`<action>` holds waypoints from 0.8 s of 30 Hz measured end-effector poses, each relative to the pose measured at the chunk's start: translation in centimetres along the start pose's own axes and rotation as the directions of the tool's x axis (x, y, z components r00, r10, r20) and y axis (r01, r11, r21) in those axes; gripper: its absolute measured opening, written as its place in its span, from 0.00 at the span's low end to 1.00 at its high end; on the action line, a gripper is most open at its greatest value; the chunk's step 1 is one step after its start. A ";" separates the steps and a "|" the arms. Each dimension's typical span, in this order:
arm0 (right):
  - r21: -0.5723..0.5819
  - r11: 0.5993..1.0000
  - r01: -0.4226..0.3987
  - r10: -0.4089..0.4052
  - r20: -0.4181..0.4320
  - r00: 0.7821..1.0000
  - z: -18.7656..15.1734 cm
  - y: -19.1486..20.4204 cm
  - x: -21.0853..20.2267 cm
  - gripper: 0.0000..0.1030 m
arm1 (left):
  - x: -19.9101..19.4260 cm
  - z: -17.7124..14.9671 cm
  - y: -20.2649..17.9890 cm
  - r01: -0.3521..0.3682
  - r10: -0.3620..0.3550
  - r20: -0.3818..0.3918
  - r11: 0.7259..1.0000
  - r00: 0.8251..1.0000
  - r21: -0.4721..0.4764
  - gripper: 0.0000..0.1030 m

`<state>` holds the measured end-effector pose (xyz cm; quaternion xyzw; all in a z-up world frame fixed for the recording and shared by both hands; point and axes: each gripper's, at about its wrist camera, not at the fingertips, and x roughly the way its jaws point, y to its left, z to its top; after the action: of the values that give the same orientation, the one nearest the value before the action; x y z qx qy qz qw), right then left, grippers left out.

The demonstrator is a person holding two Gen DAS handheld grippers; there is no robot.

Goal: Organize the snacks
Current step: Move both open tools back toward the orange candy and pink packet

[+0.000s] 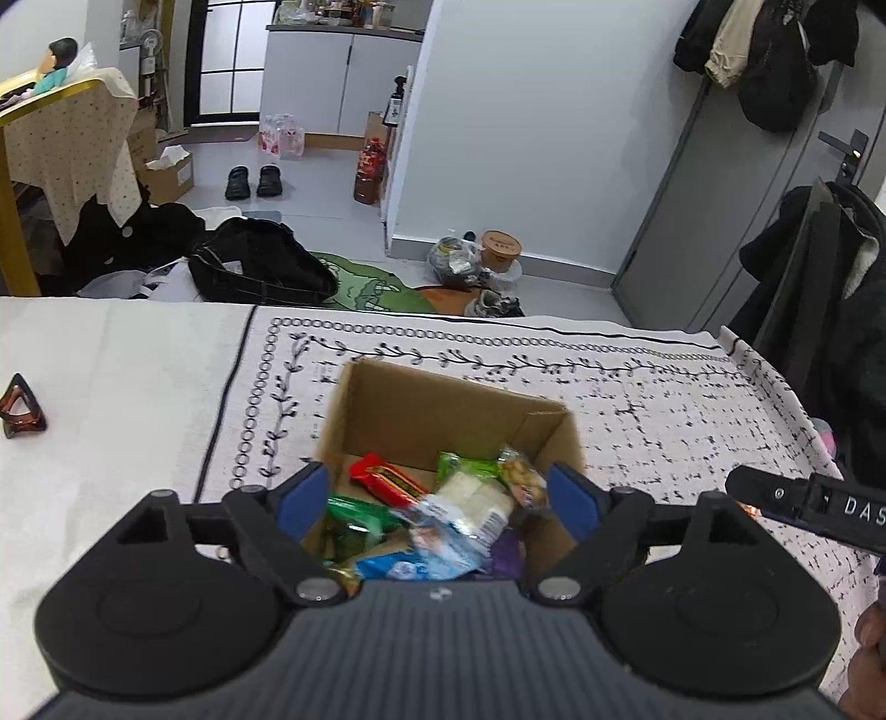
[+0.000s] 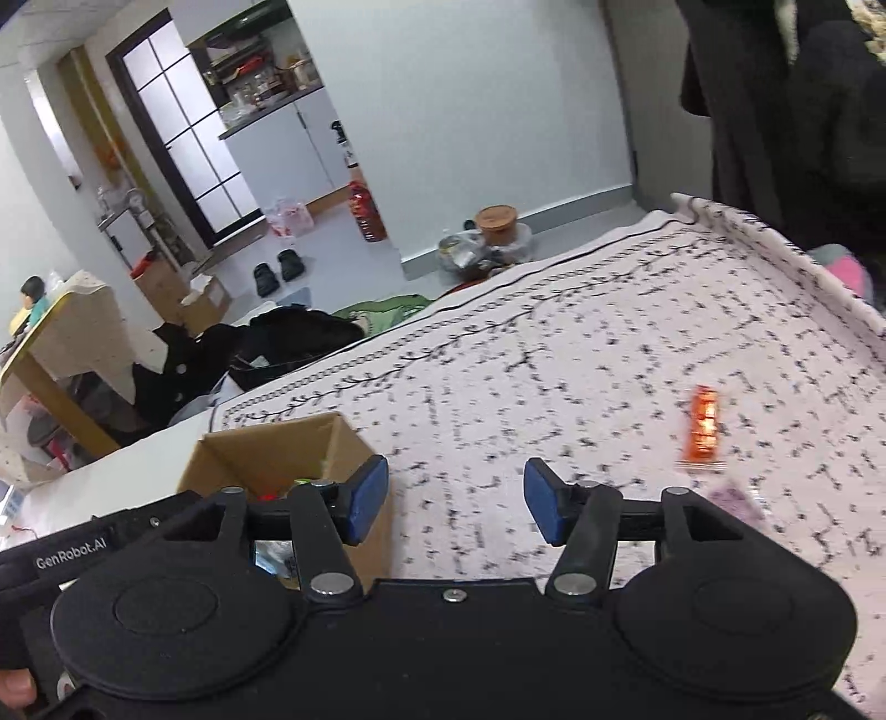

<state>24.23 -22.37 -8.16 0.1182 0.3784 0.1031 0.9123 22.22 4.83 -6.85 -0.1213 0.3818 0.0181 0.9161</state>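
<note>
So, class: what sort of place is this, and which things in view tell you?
Most likely a lived-in home: coats hang by a door, slippers sit on the floor, and a kitchen counter shows beyond the tablecloth-covered table.

white letters "das" stand on the black body of the right gripper (image 1: 819,507), cut by the picture's right edge. "genrobot.ai" stands in white on the black side of the left gripper (image 2: 72,556). snack wrapper prints are too blurred to read.

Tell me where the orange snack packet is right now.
In the right wrist view, the orange packet lies on the patterned cloth, right of the right tongs, just beyond a purple packet and well away from the box.
</note>
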 end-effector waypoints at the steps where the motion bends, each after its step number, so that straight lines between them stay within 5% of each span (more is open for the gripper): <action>1: 0.004 1.000 0.006 -0.006 0.002 1.000 0.0 -0.4 -0.2 0.55 | 0.0 -0.1 -0.4 0.006 -0.006 -0.002 1.000 1.000 0.005 0.85; 12: 0.030 0.997 0.074 -0.075 0.030 0.997 0.3 -5.4 -2.3 0.68 | 0.4 -0.8 -5.7 0.064 -0.065 0.008 0.996 0.998 0.061 1.00; 24: 0.074 0.989 0.125 -0.127 0.027 0.992 0.3 -10.4 -3.0 0.72 | 1.8 -1.5 -11.2 0.117 -0.116 -0.018 0.985 0.993 0.129 1.00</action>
<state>23.40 -33.14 -9.04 0.1285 0.3742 0.0297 0.9179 23.91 -6.53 -6.78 -0.0838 0.3794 -0.0611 0.9194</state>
